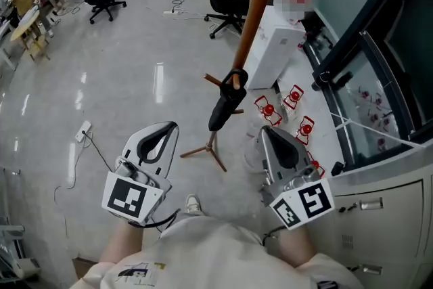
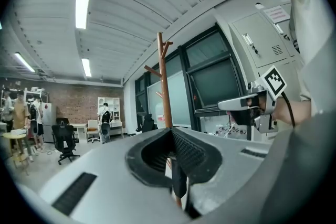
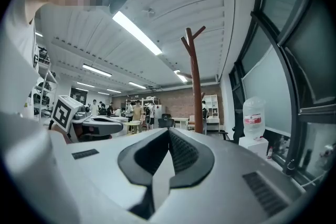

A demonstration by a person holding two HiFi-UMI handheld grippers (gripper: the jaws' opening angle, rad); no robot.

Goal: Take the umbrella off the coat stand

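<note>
Tongs on both sides are shut tight and hold nothing: the left tongs (image 1: 170, 126) and the right tongs (image 1: 265, 130) both point toward the coat stand (image 1: 256, 3). The umbrella (image 1: 225, 105) hangs from a short peg low on the stand. It is in front of the tongs and between them, and neither one touches it.

I think this is the reaching step, and the grab has not begun. Next, one pair of tongs needs to open, close around the umbrella, and lift its top end up and off the peg.

The umbrella is black, folded, long and thin, and its cloth looks soft, so it may squash a little when gripped. The stand is a round brown wooden pole with short pegs and spread legs. It stands on a smooth, shiny grey floor (image 1: 135, 78). The tongs are hard grey plastic with bumpy black pads.
</note>
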